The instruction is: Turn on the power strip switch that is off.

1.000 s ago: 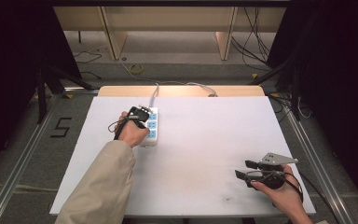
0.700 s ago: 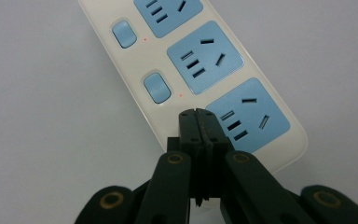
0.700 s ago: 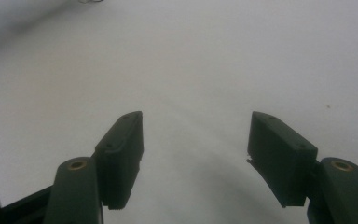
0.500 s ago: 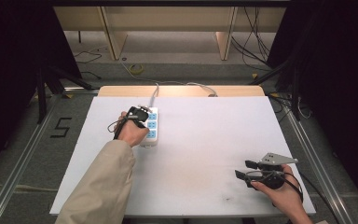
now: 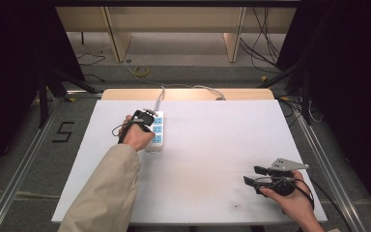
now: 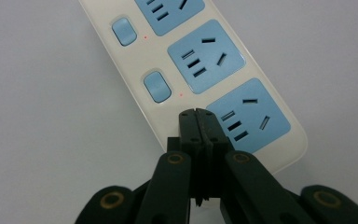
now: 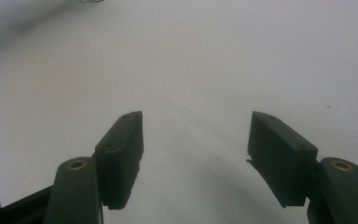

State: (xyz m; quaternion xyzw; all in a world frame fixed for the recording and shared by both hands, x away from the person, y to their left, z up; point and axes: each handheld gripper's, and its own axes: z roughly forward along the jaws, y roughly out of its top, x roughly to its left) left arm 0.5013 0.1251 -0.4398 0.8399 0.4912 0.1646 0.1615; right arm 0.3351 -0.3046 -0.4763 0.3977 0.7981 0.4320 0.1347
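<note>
Right gripper view shows the right tongs (image 7: 196, 158) spread wide over the bare white bench (image 7: 205, 56), holding nothing. From the high view they sit at the near right corner. Farther off, the left tongs (image 6: 198, 114) are pressed tight together, tips down on the power strip (image 6: 242, 60) beside its nearest blue socket (image 6: 248, 116).

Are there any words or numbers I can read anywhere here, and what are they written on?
"5": a big dark number marked on the grey floor left of the table.
The power strip has no readable words or brand, just blue sockets and switches.
</note>
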